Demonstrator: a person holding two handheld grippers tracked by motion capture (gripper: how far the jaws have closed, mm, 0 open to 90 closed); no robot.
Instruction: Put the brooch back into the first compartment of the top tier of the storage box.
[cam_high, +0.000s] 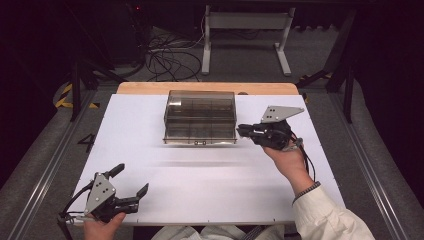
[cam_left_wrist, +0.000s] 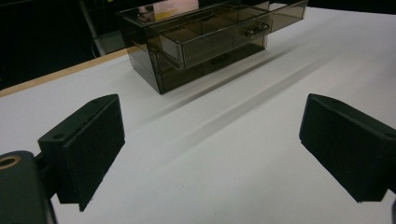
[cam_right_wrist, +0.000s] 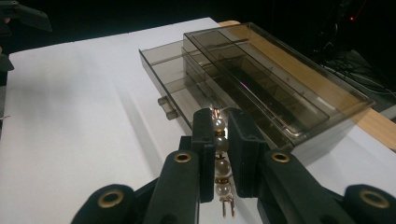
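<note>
**Carrying the pearl string to the open drawer**

The right gripper (cam_right_wrist: 219, 154) is clamped tight on a short string of pearls (cam_right_wrist: 219, 165) with small gold links, the beads stacked in a line between its pads. In the high view that gripper (cam_high: 245, 131) sits at about 3 o'clock of the smoky clear drawer box (cam_high: 200, 117), just beside its right end. The upper drawer (cam_left_wrist: 219, 35) stands pulled out toward the person, its divided compartments exposed. The left gripper (cam_high: 131, 184) rests at roughly 7 o'clock on the white table (cam_high: 210, 195), well apart from the box, jaws spread wide with nothing between them.

The step in hand looks like placing the pearls into the drawer. To do it well:

- Bring the jaws over one compartment before letting go, not over a divider or the drawer's front wall.
- Lower the dangling end in first, so the string settles inside rather than draping over the rim.
- Open slowly; beads may cling to a pad or roll.
- Avoid nudging the light box; the free gripper could steady it from 9 o'clock if it slides.
</note>
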